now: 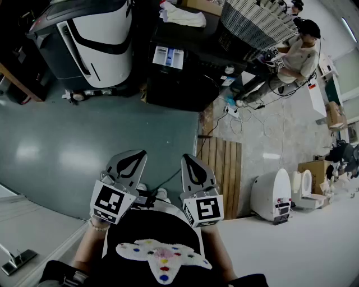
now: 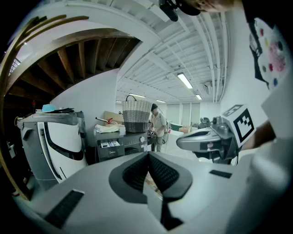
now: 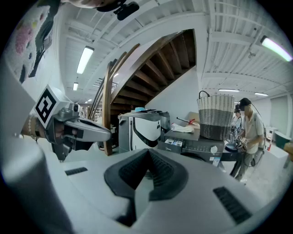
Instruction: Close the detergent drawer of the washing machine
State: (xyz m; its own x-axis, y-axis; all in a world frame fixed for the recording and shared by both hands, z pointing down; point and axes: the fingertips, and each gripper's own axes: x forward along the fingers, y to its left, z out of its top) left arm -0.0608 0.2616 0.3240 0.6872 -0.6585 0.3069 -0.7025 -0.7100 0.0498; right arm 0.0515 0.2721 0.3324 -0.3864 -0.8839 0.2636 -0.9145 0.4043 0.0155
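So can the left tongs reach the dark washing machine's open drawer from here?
Probably not yet: the left tongs sit far from the open white drawer, only green floor between; nothing blocks the way.

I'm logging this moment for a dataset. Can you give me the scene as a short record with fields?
drawer: open, pulled out of the washer
left gripper: shut, empty, well short of the washer
right gripper: shut, empty, beside the left one
on top of washer: basket, cloth
bystander: person to the washer's right
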